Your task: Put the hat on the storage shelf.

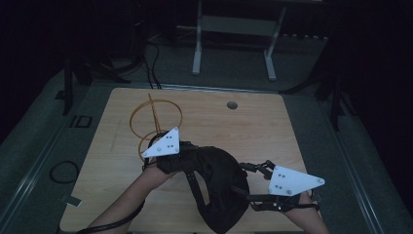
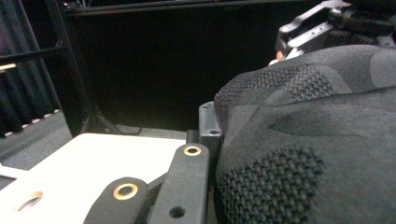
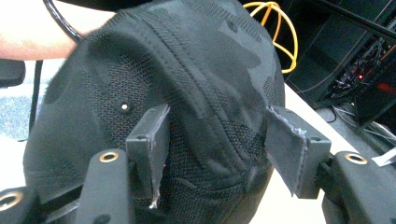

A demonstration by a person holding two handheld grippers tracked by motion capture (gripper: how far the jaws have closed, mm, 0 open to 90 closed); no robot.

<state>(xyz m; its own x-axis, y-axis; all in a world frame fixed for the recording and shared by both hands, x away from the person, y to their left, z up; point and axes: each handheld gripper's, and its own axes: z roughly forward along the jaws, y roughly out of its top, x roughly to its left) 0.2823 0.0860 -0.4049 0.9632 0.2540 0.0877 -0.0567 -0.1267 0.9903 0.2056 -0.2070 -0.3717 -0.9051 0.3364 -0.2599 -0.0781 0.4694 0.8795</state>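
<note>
A black mesh cap (image 1: 219, 180) lies near the front of the wooden table (image 1: 253, 126), crown up. My left gripper (image 1: 169, 162) is at the cap's left edge and is shut on its fabric. In the left gripper view the cap (image 2: 303, 140) bulges right against the one jaw that shows. My right gripper (image 1: 251, 186) is at the cap's right side with its jaws apart. In the right gripper view its pads (image 3: 149, 140) stand on either side of the crown (image 3: 187, 70) without pressing on it.
A yellow wire stand (image 1: 156, 119) rises from the table just behind the left gripper, also seen as a stand (image 3: 275, 28) beyond the cap. A round cable hole (image 1: 232, 105) sits near the far edge. White frame legs (image 1: 234, 48) stand on the floor behind.
</note>
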